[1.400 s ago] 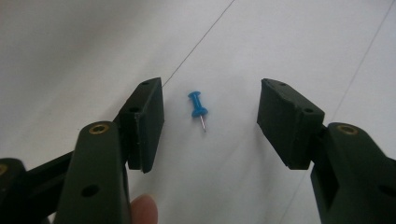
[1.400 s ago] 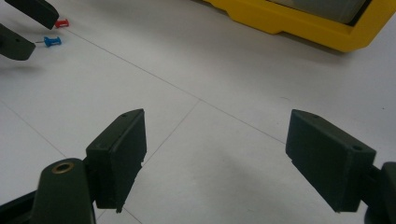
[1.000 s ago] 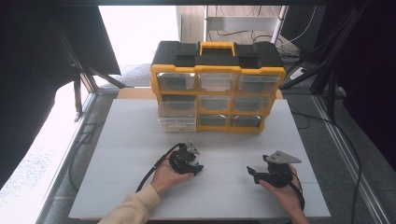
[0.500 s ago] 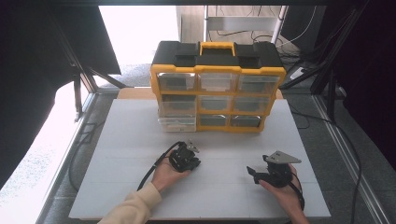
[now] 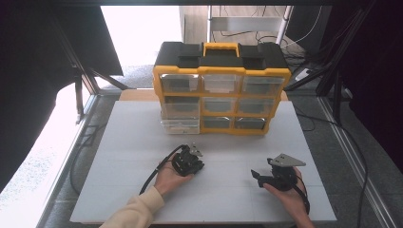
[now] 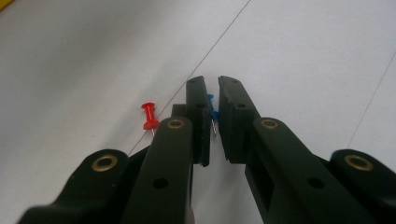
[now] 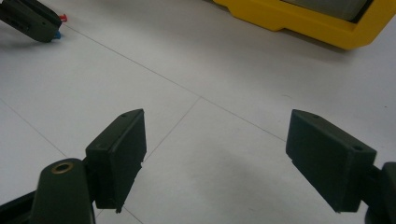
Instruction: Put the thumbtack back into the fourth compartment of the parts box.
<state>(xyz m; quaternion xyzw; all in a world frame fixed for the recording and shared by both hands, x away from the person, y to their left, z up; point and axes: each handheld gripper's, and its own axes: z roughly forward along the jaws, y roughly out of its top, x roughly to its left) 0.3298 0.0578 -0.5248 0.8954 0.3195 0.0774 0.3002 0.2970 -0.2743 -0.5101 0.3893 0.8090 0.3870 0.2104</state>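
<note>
1. Left gripper sits low on the white table, held in the person's left hand, a little in front of the drawer box.
2. Its jaws have just been closing and now stand almost together, with a blue push pin pinched between the pads, its metal point showing in the narrow gap.
3. A red push pin lies on the table just beside the left jaw, on its outer side, apart from the blue one.
4. Behind the grippers, a yellow and black drawer box stands upright at the far edge of the table, with three rows of clear drawers facing the person.
5. The bottom-left drawer is pulled out a little from the box.
6. To the right, the right gripper rests near the table surface in the person's right hand, well apart from the left one.
7. Its jaws are spread wide, with bare table between them and nothing held.
</note>
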